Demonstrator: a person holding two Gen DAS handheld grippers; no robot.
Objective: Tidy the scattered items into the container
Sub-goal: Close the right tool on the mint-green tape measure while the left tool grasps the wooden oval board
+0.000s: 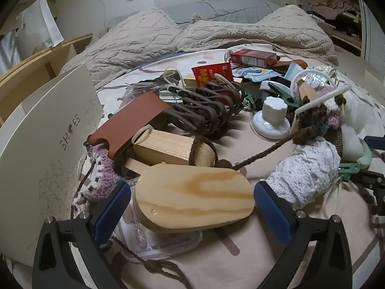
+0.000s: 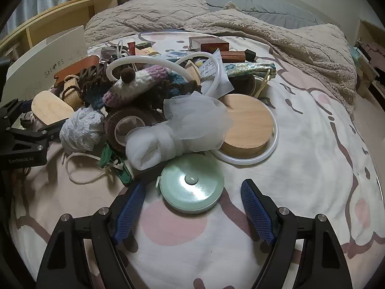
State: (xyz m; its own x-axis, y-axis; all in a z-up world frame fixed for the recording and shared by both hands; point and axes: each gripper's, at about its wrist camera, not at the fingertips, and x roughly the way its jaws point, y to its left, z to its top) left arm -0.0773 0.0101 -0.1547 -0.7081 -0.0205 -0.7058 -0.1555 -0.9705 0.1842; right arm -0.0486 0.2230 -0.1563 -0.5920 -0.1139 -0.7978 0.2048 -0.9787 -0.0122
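Your left gripper (image 1: 192, 204) has its jaws spread wide around an oval wooden block (image 1: 192, 196). The block sits between the two blue pads and fills nearly the whole gap; the right-hand pad looks just at its end, the left-hand pad just beside the other end, but you cannot tell from this view whether either one is pressing. The block rests partly on a clear plastic nail-tip case (image 1: 158, 240), and a brown crocheted cord (image 1: 262, 154) runs past its far edge.

Your right gripper (image 2: 193, 207) is also open, jaws well spread, with a mint-green round tape measure (image 2: 191, 185) lying flat on the bedsheet (image 2: 300, 159) between and slightly ahead of the fingertips. Neither pad touches it; there is a clear gap on both sides.

Just beyond the tape measure lies a white mesh bath pouf (image 2: 182, 132), and to its right a round wooden lid (image 2: 250, 127) sits inside a white ring (image 2: 243, 161). A white lace bundle (image 2: 81, 130) lies between your two grippers.

The white shoe box (image 1: 45, 142) stands at the left edge of the pile, just beside the left gripper and well apart from the right one. Its near wall faces you, so you cannot see inside.
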